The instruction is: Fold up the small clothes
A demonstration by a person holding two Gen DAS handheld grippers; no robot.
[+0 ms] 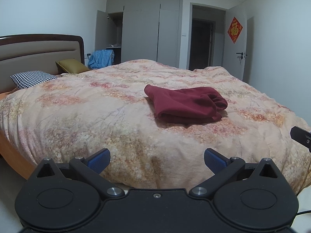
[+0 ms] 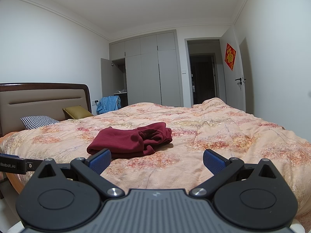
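1. Jaws first: on my left gripper (image 1: 157,160) they stand wide apart with nothing between the blue pads (image 1: 99,160), held out over the near edge of the bed.
2. My right gripper (image 2: 157,160) is the same, spread wide and empty, its left pad (image 2: 101,160) overlapping the near edge of the garment in its own view.
3. Beyond both lies the flowered quilt (image 1: 87,116), rumpled across the bed.
4. On the quilt, ahead of me and clear of either gripper, rests the dark red garment (image 1: 184,104), folded into a loose bundle with its bunched end toward my right.
5. Farther back, a houndstooth pillow (image 1: 32,78) and an olive pillow (image 1: 72,66) lean near the headboard (image 1: 38,50).
6. Farthest off stand the grey wardrobe (image 1: 147,31), one door open, and a dark doorway (image 1: 202,42).
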